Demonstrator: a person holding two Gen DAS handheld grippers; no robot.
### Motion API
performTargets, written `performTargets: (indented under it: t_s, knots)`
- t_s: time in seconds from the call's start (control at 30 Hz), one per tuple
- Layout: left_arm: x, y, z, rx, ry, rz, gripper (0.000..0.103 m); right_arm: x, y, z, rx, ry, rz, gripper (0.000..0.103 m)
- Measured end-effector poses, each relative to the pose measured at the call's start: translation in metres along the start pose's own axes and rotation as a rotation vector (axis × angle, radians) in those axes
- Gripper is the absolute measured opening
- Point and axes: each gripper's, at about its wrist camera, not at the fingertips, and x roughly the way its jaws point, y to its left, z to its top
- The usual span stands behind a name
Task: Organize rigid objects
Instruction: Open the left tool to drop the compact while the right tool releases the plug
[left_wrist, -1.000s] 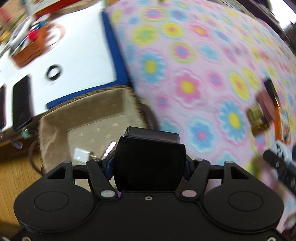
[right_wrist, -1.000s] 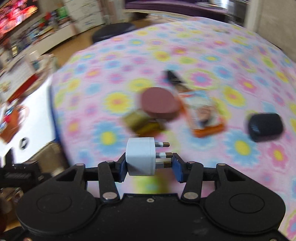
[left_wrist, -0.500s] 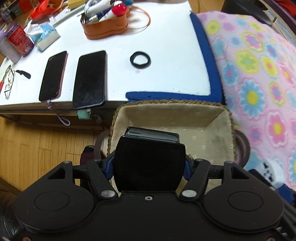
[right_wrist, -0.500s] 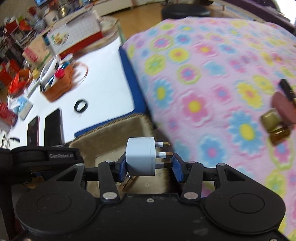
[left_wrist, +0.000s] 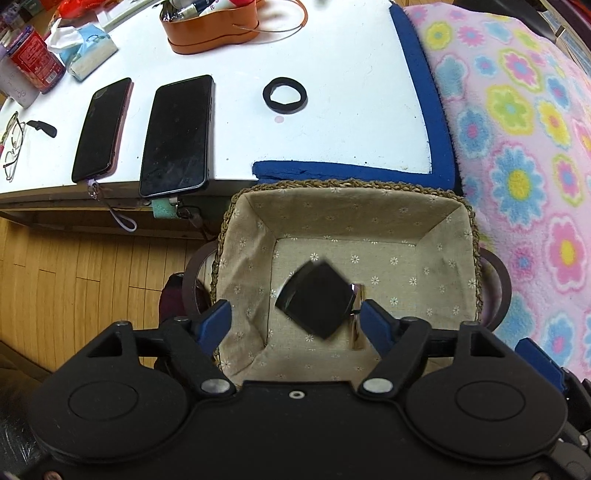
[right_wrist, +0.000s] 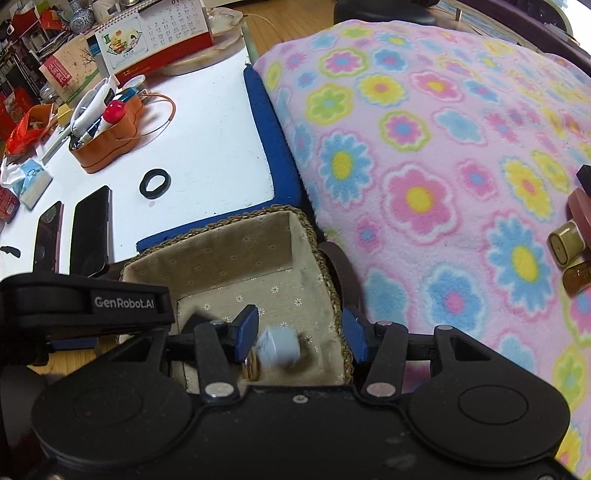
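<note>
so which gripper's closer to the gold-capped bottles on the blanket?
Right. The right gripper hangs over the basket's blanket-side edge, bottles to its right. The left gripper, jaws just opening around the loose black box, is beyond it, farther away.

woven straw basket (left_wrist: 474, 236) with a matt dotted cloth lining; fleecy flowered blanket (right_wrist: 424, 155); glossy glass-faced phones (left_wrist: 175, 136) on the smooth white bench (left_wrist: 229, 55); wood plank floor (left_wrist: 92, 273).

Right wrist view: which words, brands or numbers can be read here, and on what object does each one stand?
"GenRobot.AI": white letters on the black body of the left gripper.
Desk calendar: a grid of dates, too small to read.
Brown box: printed characters, too small to read.
</note>
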Motion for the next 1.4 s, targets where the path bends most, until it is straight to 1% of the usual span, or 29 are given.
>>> performTargets:
  t_s: [0.17, 0.33, 0.47, 0.57, 0.67, 0.83, 1.03, 1.1, 1.17, 1.23, 1.33, 1.37, 1.4]
  knots:
    - [0.000, -0.005, -0.001, 0.024, -0.003, 0.008, 0.072, 0.005, -0.003, -0.004, 0.007, 0.013, -0.001, 0.052]
    - [0.001, -0.007, -0.001, 0.026, 0.007, 0.001, 0.072, 0.009, -0.008, -0.006, 0.016, 0.021, 0.002, 0.053]
    - [0.001, -0.009, -0.001, 0.030, 0.009, 0.006, 0.072, 0.009, -0.009, -0.007, 0.017, 0.017, -0.002, 0.055]
    - [0.002, -0.010, -0.002, 0.031, 0.009, 0.015, 0.073, 0.009, -0.012, -0.007, 0.024, 0.015, 0.000, 0.059]
    - [0.002, -0.010, -0.002, 0.031, 0.008, 0.025, 0.073, 0.010, -0.015, -0.008, 0.032, 0.017, -0.003, 0.060]
    - [0.002, -0.012, -0.003, 0.045, 0.000, 0.041, 0.073, 0.011, -0.020, -0.009, 0.047, 0.022, -0.016, 0.064]
    - [-0.002, -0.015, -0.004, 0.064, -0.023, 0.031, 0.073, 0.003, -0.027, -0.010, 0.061, -0.006, -0.038, 0.076]
    - [-0.005, -0.017, -0.005, 0.068, -0.032, 0.016, 0.073, -0.001, -0.031, -0.010, 0.069, -0.016, -0.041, 0.083]
    - [-0.008, -0.020, -0.005, 0.082, -0.043, -0.001, 0.076, -0.005, -0.036, -0.010, 0.079, -0.023, -0.047, 0.084]
    - [-0.011, -0.025, -0.007, 0.105, -0.062, -0.002, 0.080, -0.009, -0.042, -0.010, 0.085, -0.031, -0.054, 0.086]
    - [-0.017, -0.035, -0.010, 0.153, -0.096, 0.013, 0.080, -0.018, -0.051, -0.012, 0.095, -0.053, -0.063, 0.088]
    - [-0.019, -0.038, -0.011, 0.167, -0.103, 0.013, 0.080, -0.021, -0.055, -0.014, 0.098, -0.061, -0.068, 0.090]
    - [-0.021, -0.041, -0.013, 0.182, -0.107, 0.007, 0.080, -0.025, -0.059, -0.015, 0.101, -0.072, -0.074, 0.094]
